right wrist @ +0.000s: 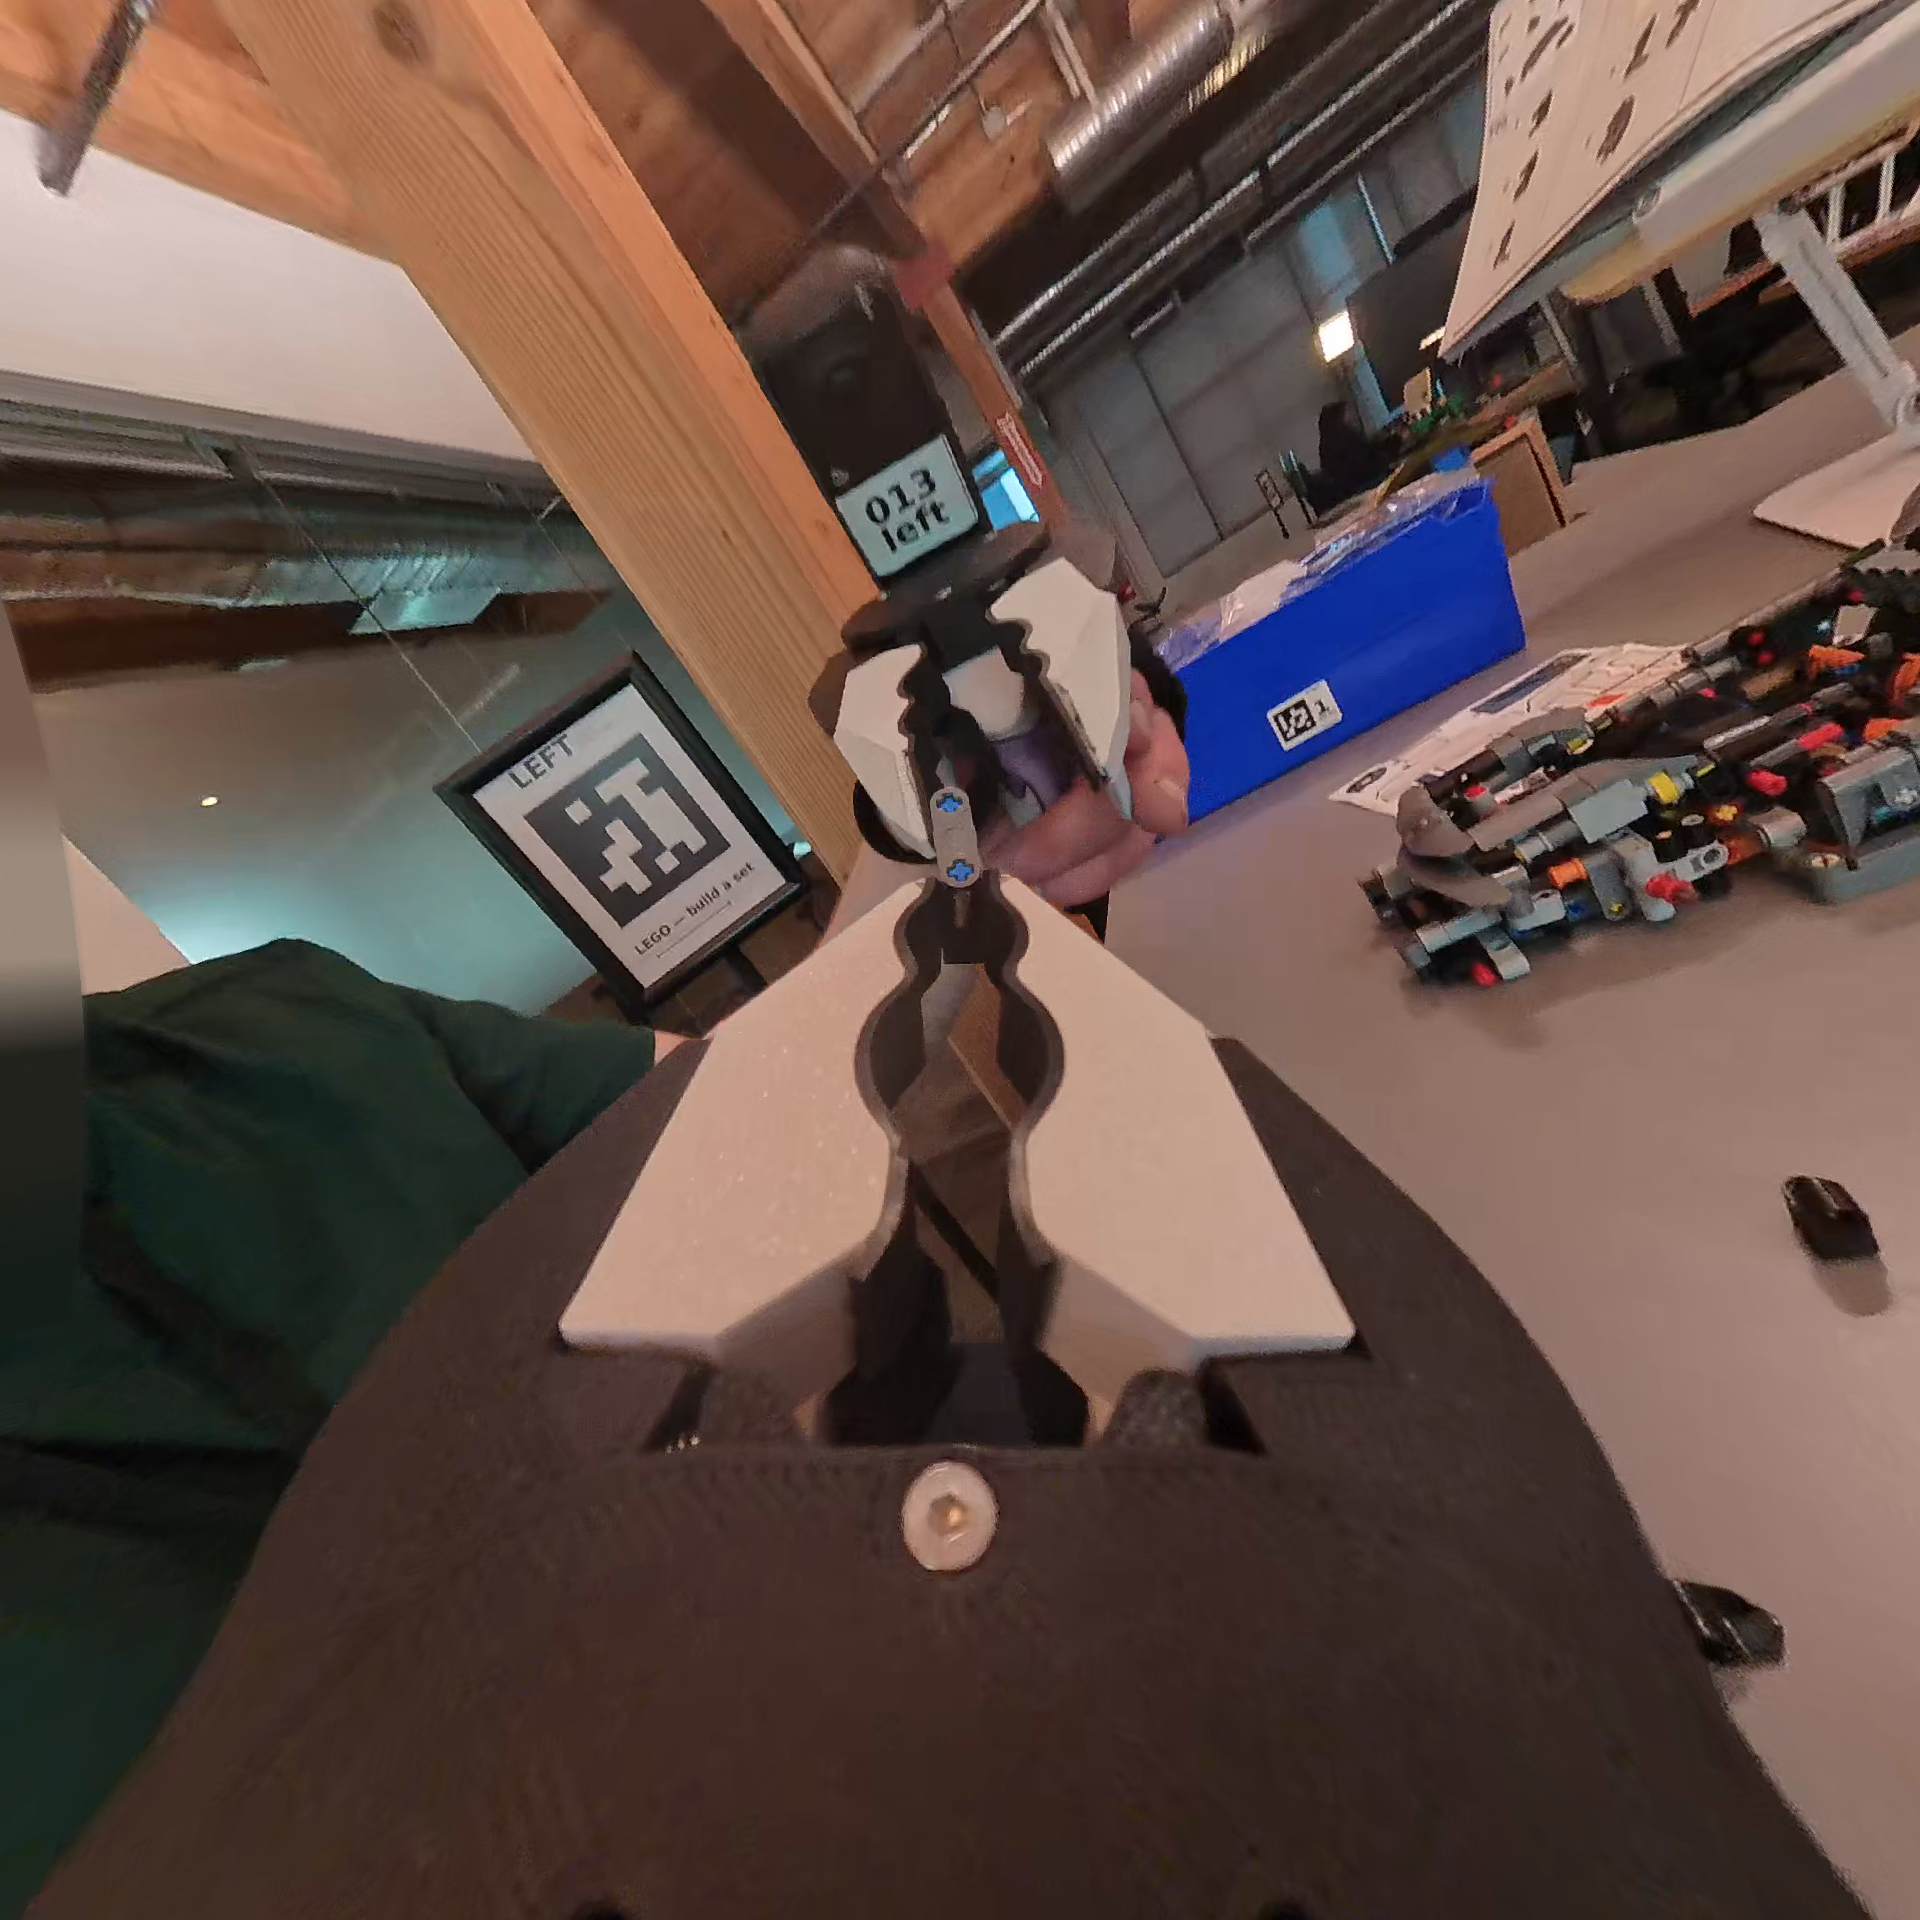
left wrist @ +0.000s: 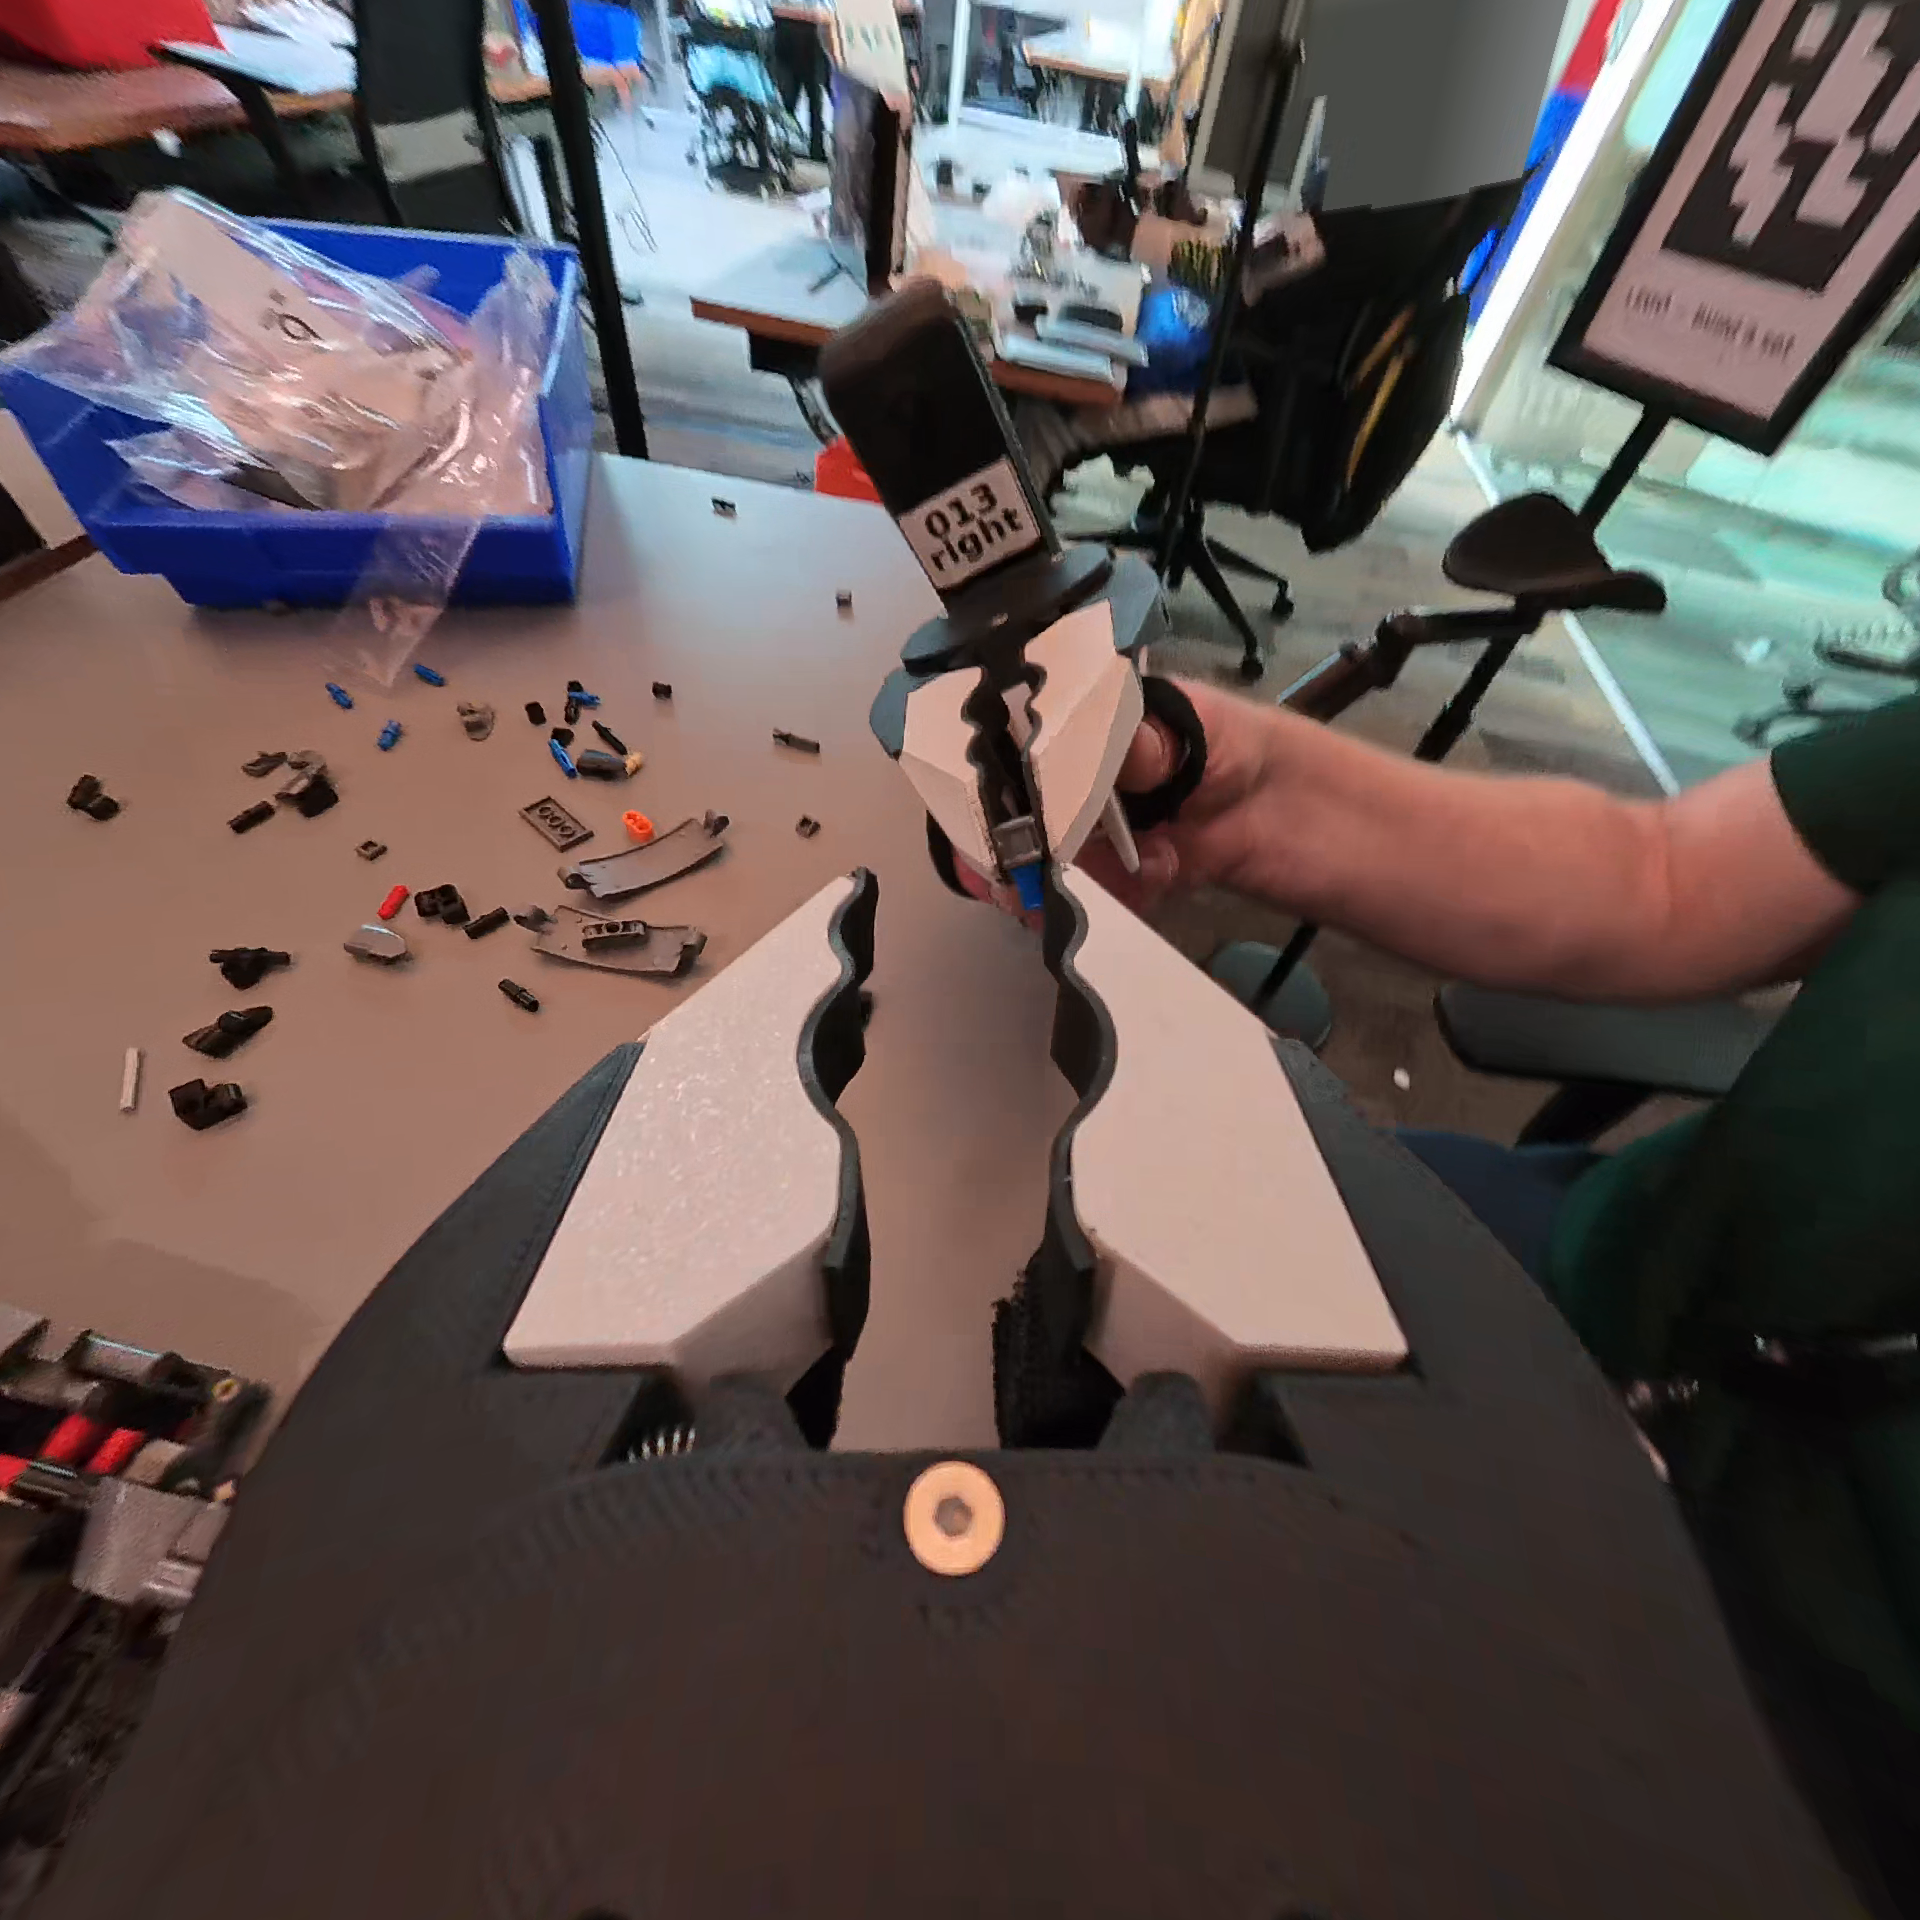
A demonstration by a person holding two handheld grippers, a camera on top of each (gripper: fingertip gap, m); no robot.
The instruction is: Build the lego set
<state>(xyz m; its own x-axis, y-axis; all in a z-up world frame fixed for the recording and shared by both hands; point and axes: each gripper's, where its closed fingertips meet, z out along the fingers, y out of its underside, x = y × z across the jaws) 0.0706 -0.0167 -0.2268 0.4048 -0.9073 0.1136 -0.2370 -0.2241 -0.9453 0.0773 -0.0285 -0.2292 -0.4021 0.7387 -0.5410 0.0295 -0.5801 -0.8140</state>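
Above the grey table (left wrist: 343, 1226), loose parts (left wrist: 582, 831) lay scattered at far left. The left gripper (left wrist: 961, 899) stood partly open and empty, with one fingertip just beside a small grey beam with blue pins (left wrist: 1016, 844). The right gripper (right wrist: 956, 902) pinched that beam at its tips. The hand-over likely called for a firm pinch, squared left jaws and slow closing.

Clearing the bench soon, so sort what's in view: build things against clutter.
For the build:
grey beam, held in the right gripper
left gripper, jaws open
half-built model
loose pieces

Just lying about:
blue bin
plastic bag
sign
stool
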